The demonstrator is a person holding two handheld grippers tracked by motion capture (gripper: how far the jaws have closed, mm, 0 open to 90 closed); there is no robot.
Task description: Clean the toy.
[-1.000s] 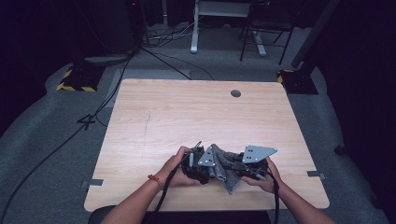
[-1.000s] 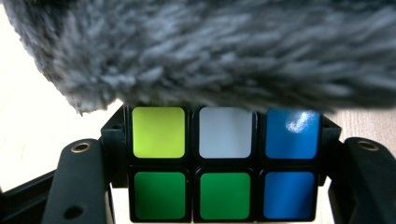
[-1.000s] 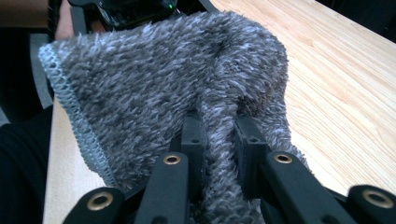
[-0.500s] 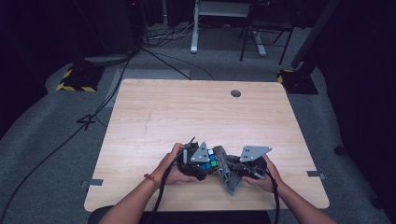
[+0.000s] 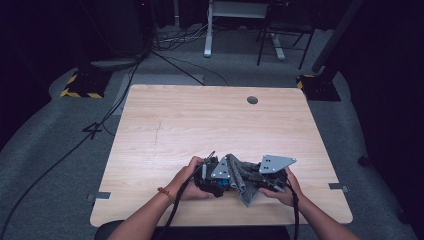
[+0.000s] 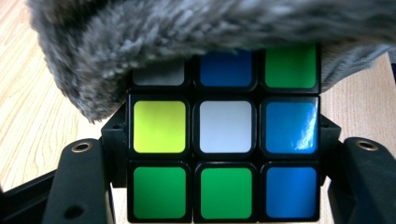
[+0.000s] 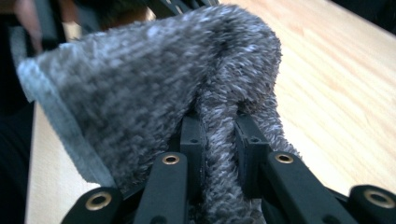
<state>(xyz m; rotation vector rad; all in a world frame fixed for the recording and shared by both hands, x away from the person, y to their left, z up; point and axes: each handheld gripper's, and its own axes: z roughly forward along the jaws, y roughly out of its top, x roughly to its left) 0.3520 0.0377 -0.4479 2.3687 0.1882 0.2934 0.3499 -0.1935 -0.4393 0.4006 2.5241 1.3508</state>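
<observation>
Left gripper [image 6: 224, 186]: jaws clamped on the two opposite sides of a black-framed puzzle cube with coloured square stickers [image 6: 225, 135], which sits directly between them. The facing side reads, bottom row: green, green, blue; middle row: yellow, white, blue; top row partly covered: grey-looking, blue, green. No brand, label or writing is legible on the cube.

A fuzzy grey knitted cloth [image 6: 187, 42] drapes over the cube from 12 o'clock, covering its top edge and hanging lower at 10 o'clock.

Right gripper [image 7: 219, 135]: jaws pinched together on a fold of the same cloth [image 7: 154, 88], which rises between them and spreads toward 11 o'clock.

In the high view, cube [image 5: 223, 181] and cloth [image 5: 243, 177] lie between both hands at the near edge of the light wooden table [image 5: 200, 125], with a dark round grommet [image 5: 252, 100] at the far edge.
</observation>
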